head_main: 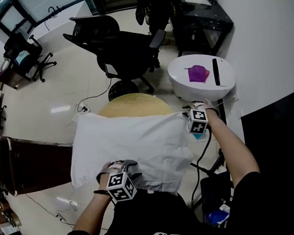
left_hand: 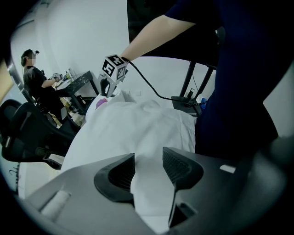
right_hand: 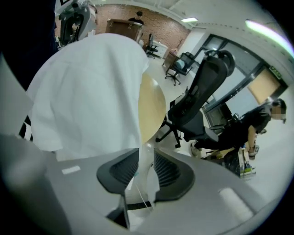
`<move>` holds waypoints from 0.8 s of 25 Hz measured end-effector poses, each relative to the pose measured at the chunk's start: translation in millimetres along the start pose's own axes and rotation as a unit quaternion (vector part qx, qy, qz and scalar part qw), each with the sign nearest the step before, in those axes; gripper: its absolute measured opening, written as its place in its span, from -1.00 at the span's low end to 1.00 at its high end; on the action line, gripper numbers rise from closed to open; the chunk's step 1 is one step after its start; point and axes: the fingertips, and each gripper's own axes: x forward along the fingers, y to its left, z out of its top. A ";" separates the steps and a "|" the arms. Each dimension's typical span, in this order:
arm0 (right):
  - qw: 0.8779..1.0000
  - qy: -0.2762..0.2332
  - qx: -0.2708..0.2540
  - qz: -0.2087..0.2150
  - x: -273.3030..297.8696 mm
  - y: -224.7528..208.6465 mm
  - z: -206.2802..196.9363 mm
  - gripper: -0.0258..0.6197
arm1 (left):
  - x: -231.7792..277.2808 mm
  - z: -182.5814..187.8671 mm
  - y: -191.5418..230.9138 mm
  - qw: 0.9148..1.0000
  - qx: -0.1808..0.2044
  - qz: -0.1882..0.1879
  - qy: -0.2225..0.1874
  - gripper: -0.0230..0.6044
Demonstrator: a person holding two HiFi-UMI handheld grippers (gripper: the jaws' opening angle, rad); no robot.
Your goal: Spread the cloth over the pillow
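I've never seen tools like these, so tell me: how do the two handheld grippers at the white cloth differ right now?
Place: the left gripper sits at the near edge of the white cloth, while the right gripper is at its far right corner. Jaws: the left gripper's stand wide apart, the right gripper's only narrowly. Shared: both point downward, carry a marker cube, and show white cloth between their jaws.
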 end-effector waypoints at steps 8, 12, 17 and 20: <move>0.988 -0.061 0.096 -0.102 -99.6 7.0 42.4 -0.57 | -44.8 -57.7 5.8 0.999 -0.008 0.050 -0.008 -0.35; 0.976 -0.061 0.150 -0.148 -147.2 34.2 69.2 -0.62 | -67.2 -98.3 -1.1 0.998 0.003 0.059 -0.008 -0.35; 0.957 -0.061 0.208 -0.191 -188.6 83.7 109.5 -0.81 | -91.9 -155.1 -9.1 0.997 0.010 0.074 -0.013 -0.35; 0.939 -0.073 0.258 -0.215 -205.3 112.6 133.6 -0.90 | -103.1 -199.0 -10.5 0.996 0.007 0.090 -0.001 -0.35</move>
